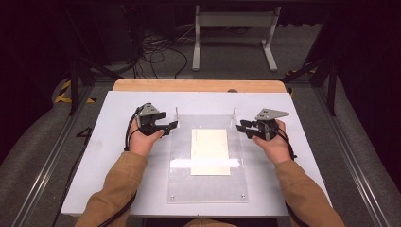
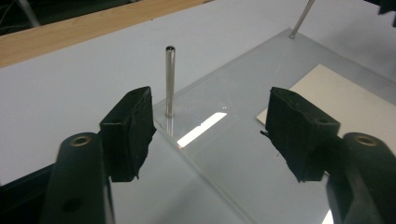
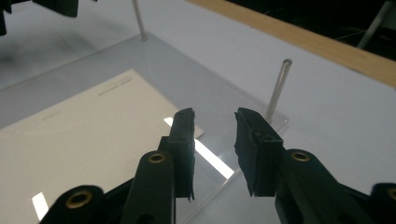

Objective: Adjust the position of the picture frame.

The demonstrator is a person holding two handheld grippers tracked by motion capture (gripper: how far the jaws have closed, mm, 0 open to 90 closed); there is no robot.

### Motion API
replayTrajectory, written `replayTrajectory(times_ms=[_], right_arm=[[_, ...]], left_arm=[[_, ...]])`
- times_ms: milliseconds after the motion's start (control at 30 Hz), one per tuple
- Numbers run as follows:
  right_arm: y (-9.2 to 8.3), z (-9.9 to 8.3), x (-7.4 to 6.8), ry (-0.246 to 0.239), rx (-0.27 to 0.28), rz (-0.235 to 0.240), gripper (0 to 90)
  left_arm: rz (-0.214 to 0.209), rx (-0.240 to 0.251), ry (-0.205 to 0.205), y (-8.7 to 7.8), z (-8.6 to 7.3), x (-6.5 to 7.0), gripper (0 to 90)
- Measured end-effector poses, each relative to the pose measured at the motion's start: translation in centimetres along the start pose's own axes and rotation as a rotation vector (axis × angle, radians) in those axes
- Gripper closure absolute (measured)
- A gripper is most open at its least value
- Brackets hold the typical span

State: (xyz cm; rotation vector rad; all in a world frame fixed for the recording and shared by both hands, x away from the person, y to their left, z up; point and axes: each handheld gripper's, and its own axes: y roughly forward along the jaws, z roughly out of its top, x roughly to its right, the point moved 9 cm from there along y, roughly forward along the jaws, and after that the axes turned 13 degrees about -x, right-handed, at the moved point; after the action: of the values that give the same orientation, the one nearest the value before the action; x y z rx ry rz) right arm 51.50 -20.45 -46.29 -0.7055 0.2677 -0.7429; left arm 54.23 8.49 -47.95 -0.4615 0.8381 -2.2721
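- The left gripper (image 1: 166, 126) hovers with its jaws spread wide and nothing between them; the thin upright metal pin (image 2: 170, 80) at the near-left far corner of the clear acrylic plate (image 2: 243, 154) stands just beyond the gap, closer to the left finger (image 2: 130, 133).
- The right gripper (image 1: 243, 127) has its jaws parted by a narrower gap, also empty; the second thin metal pin (image 3: 279, 88) rises just past its right finger (image 3: 254, 149), at the plate's other far corner.
- The cream rectangular card (image 1: 210, 151) lies flat in the middle of the clear plate, between the two grippers, apart from every finger and untouched.
- In the right gripper view the card's corner sits just beside and below the left finger (image 3: 184, 149).
- As I judge it, the work has hardly begun: both grippers are only posed at the plate's far corners, nothing is gripped, and grasping and moving the card or plate is all left to do.
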Motion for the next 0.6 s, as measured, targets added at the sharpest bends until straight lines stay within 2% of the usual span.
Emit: replayTrajectory(times_ms=[33,100,167,233,267,367,467,600], right_arm=[[0.3,0.5,0.4,0.007,0.011,-0.006,66.1],[1.1,1.2,1.5,0.017,0.024,-0.026,65.9],[2.0,1.4,2.5,0.036,0.012,-0.046,65.8],[2.8,1.5,3.3,0.053,0.013,-0.043,65.8],[3.2,1.6,3.5,0.054,0.009,-0.044,65.8],[4.3,1.7,4.0,0.046,-0.002,-0.049,66.3],[5.0,2.0,4.2,0.048,-0.004,-0.056,67.8],[5.4,2.4,4.2,0.036,-0.009,-0.064,70.4]], left_arm=[[0.013,0.006,0.006,0.3,0.4,-0.2,33.9],[0.013,0.017,-0.009,0.8,0.9,-0.2,34.0],[0.029,0.021,0.007,1.1,1.2,-0.5,34.8],[0.020,0.024,-0.018,1.5,1.2,-0.3,34.8],[0.031,0.019,-0.003,1.6,1.2,-0.5,35.2],[0.037,0.021,-0.026,2.0,1.2,-0.9,38.3],[0.035,0.033,-0.041,2.3,1.3,-1.5,45.5],[0.035,0.041,-0.036,2.5,1.3,-2.0,57.4]])
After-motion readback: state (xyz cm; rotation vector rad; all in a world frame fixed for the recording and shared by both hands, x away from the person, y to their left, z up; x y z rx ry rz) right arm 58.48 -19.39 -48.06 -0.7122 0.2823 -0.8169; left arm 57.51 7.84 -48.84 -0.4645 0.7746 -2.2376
